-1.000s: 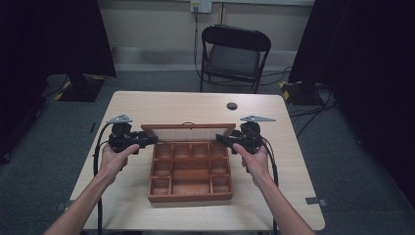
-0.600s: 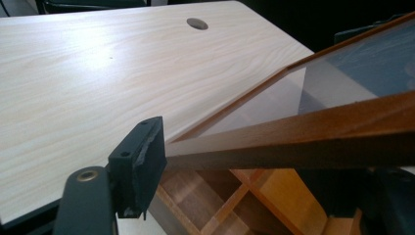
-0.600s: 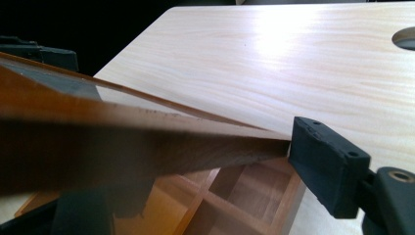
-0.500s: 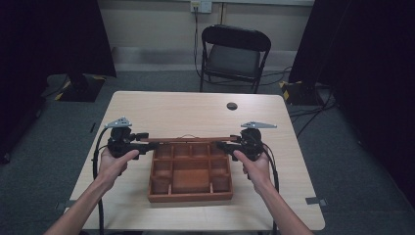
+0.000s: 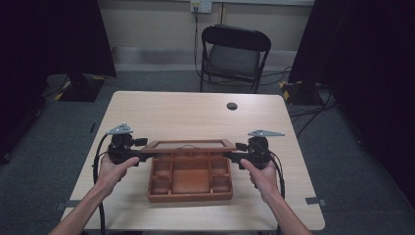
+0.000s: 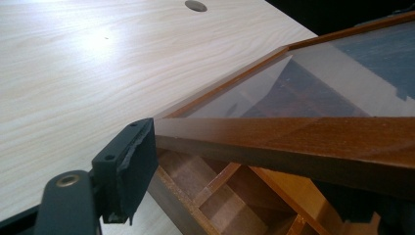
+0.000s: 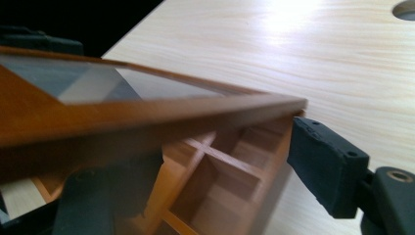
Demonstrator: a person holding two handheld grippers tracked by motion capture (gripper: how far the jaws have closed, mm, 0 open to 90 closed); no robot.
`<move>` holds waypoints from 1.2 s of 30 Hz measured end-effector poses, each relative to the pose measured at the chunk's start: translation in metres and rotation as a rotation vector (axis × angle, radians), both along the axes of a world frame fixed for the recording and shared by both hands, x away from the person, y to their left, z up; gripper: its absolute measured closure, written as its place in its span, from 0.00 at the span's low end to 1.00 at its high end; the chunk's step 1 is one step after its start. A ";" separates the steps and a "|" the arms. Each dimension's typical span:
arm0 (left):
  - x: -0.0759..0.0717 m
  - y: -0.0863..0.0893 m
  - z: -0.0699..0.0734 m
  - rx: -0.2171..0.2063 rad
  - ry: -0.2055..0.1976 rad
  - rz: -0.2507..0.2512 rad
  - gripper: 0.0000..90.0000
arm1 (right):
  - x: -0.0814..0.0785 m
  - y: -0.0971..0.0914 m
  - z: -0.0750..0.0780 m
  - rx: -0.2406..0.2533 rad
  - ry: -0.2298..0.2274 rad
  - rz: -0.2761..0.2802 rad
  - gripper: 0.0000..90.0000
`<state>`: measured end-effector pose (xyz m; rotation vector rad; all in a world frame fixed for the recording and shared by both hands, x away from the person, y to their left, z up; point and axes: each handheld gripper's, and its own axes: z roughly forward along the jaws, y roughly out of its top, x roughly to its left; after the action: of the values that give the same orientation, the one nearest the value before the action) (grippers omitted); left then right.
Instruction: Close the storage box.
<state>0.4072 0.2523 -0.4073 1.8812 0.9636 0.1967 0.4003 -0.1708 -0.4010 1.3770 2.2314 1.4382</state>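
A wooden box [image 5: 190, 197] with several compartments sits on the table's near half. Its glass-paned lid [image 5: 188, 145] hangs tilted low over the box's back part. My left gripper [image 5: 145, 157] is at the lid's left end. Its jaws have just been opening, and the lid's wooden frame [image 6: 303, 137] lies between them, with one pad [image 6: 132, 166] beside the corner. My right gripper [image 5: 232, 156] is at the lid's right end. The blurred lid frame [image 7: 147, 117] crosses above its jaws, and its right pad [image 7: 323, 166] sits just under the corner without pressing.
The pale wooden table [image 5: 195, 117] stretches beyond the box, with a round cable hole [image 5: 232, 105] toward its far edge. A black folding chair [image 5: 235, 54] stands behind the table. Cables trail from both grippers off the near edge.
The lid has swung down from nearly upright to a low tilt over the box. Both grippers came down and toward the person with it. The left jaws have spread.
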 end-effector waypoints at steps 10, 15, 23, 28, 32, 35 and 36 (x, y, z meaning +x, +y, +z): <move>-0.004 0.001 -0.003 0.012 -0.001 -0.007 0.23 | 0.008 -0.026 0.000 -0.053 0.007 -0.119 0.37; -0.009 0.000 -0.004 0.027 0.001 -0.003 0.23 | 0.015 -0.031 0.014 -0.030 -0.020 -0.129 0.42; -0.011 0.000 -0.007 0.041 0.008 -0.009 0.20 | 0.011 -0.020 0.050 0.018 -0.076 -0.019 0.51; -0.012 0.000 -0.007 0.043 0.003 -0.012 0.21 | 0.006 0.007 0.069 0.033 -0.084 0.119 0.54; -0.012 0.000 -0.007 0.043 0.003 -0.009 0.21 | 0.004 0.033 0.074 0.037 -0.079 0.202 0.59; -0.014 0.000 -0.008 0.045 0.002 -0.006 0.22 | 0.006 0.050 0.077 0.037 -0.069 0.257 0.63; -0.014 0.000 -0.008 0.044 0.002 -0.007 0.22 | 0.007 0.055 0.078 0.047 -0.064 0.279 0.64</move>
<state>0.3931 0.2520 -0.4151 1.9251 0.9611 0.2130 0.4074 -0.1158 -0.3229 1.0466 2.4384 1.6025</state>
